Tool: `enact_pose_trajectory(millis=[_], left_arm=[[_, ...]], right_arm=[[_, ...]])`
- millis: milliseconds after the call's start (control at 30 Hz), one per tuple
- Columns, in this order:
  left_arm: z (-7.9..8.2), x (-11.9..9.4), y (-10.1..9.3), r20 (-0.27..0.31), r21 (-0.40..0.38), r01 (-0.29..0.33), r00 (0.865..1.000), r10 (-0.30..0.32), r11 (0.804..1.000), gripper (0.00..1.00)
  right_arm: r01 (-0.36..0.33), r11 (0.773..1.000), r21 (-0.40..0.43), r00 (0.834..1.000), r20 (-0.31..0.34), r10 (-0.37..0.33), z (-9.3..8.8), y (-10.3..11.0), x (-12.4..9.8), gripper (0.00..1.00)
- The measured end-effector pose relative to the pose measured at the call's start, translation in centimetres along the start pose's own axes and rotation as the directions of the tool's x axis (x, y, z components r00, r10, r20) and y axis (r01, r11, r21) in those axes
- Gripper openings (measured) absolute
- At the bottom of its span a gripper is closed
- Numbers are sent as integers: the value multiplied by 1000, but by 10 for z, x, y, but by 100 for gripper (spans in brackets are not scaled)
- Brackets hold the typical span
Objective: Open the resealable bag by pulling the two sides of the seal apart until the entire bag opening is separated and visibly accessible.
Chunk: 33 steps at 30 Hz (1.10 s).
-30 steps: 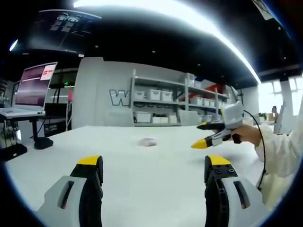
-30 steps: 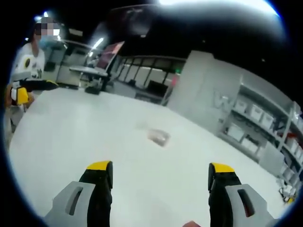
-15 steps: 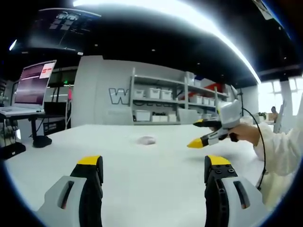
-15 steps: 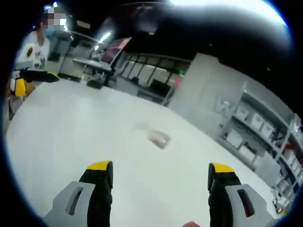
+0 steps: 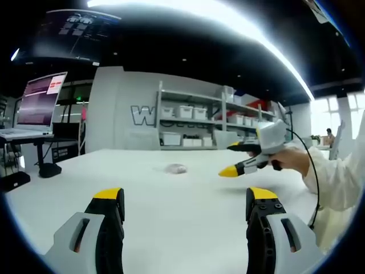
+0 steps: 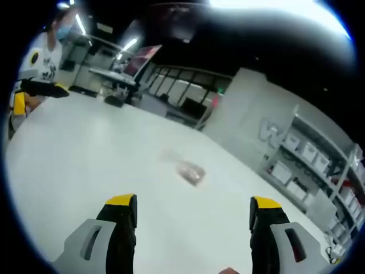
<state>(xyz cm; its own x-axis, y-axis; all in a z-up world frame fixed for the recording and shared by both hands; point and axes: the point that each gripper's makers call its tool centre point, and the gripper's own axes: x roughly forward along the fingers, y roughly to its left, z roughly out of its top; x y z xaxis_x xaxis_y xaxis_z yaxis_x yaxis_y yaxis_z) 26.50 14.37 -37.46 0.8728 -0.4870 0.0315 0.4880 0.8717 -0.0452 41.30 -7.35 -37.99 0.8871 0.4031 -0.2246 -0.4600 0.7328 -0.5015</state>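
right gripper (image 5: 238,161) has drifted in toward the bag (image 6: 190,172) lying mid table (image 6: 85,171), left gripper (image 5: 185,208) hanging back, both sets of fingers wide open, empty, seal untouched

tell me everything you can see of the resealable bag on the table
The resealable bag is small, clear and crumpled-looking, with something pinkish inside. It lies flat on the white table, out in the open and far from both claws; nothing touches it. In the left gripper view it is a pale lump in the distance. It is too blurred to tell whether the seal is shut.
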Motion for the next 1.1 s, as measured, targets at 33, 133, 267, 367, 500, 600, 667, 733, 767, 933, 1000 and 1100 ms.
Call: enact_pose_trajectory(millis=[33, 133, 267, 367, 500, 600, 667, 733, 767, 933, 1000, 1100], left_arm=[[0, 0, 0, 1, 0, 0, 1000, 0, 1000, 87], [1, -1, -1, 2, 2, 1, 1000, -1, 1000, 87], [1, -1, -2, 2, 4, 3, 1000, -3, 1000, 87], [2, -2, -2, 3, 3, 4, 1000, -4, 1000, 87], [5, -3, -2, 9, 6, 4, 1000, -4, 1000, 87], [6, -3, -3, 11, 7, 7, 1000, -7, 1000, 87], [6, -4, -4, 10, 7, 8, 1000, -8, 1000, 87], [6, -4, -4, 10, 6, 8, 1000, -8, 1000, 87], [6, -4, -3, 10, 6, 8, 1000, -8, 1000, 87], [8, -5, -2, 14, 6, 5, 1000, -5, 1000, 87], [9, -6, -1, 15, 5, 4, 1000, -4, 1000, 87], [10, -6, -1, 16, 5, 3, 1000, -3, 1000, 87]], right_arm=[[2, 1000, 3, 1000, 2, -2, 1, -1, 1, 81], [7, 1000, 30, 1000, 11, -8, 2, -1, 3, 81], [9, 998, 54, 1000, 15, -9, 2, 0, 5, 81], [8, 997, 76, 1000, 15, -9, 1, 1, 7, 81], [7, 991, 132, 999, 34, -11, 5, -1, 9, 81], [2, 985, 171, 999, 48, -11, 9, 0, 10, 81], [0, 983, 185, 998, 54, -10, 11, 1, 12, 81], [-3, 981, 194, 998, 55, -8, 12, 1, 14, 80], [-4, 980, 199, 998, 55, -7, 12, 2, 15, 80], [-12, 975, 221, 998, 56, 0, 13, 4, 20, 80], [-16, 973, 229, 999, 54, 3, 14, 6, 22, 80], [-20, 969, 244, 998, 61, 5, 16, 6, 24, 79]])
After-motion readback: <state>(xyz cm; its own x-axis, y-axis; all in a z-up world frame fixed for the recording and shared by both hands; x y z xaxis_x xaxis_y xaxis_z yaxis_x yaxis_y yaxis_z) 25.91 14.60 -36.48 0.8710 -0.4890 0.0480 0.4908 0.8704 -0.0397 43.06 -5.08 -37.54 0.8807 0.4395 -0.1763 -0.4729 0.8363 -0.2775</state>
